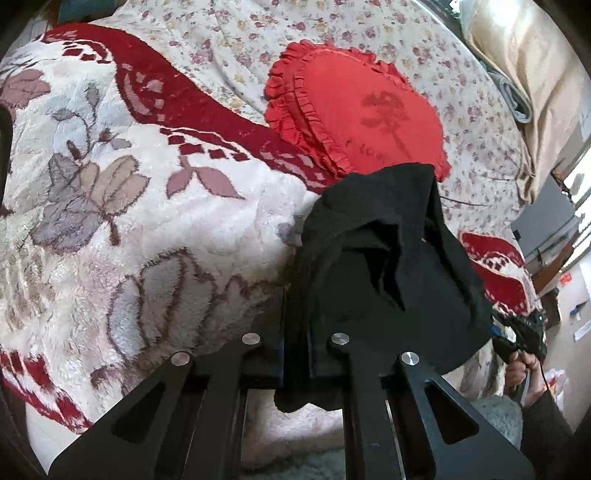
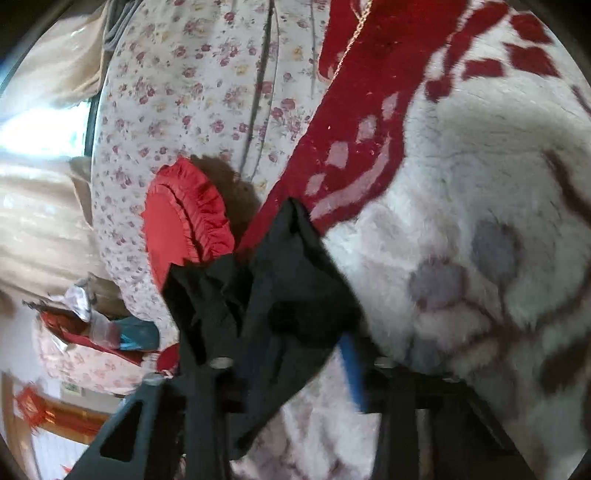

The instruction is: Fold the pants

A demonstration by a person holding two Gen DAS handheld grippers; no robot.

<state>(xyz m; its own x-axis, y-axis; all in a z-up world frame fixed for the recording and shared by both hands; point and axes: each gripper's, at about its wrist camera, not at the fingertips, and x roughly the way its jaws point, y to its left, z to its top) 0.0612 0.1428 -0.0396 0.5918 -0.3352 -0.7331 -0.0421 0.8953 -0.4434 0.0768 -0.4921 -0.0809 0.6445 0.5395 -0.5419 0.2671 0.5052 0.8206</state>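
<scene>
Fleecy blanket [image 1: 155,229], left hand-held gripper [image 1: 295,354] pinching black pants [image 1: 388,273]

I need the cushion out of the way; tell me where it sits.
The red cushion lies on the floral sheet, beside the fleece blanket and just beyond the black pants: upper centre in the left view, left of centre in the right.

Bright window daylight, blown-out glare at edges — fisheye warp, right-wrist view motion-blurred.
</scene>
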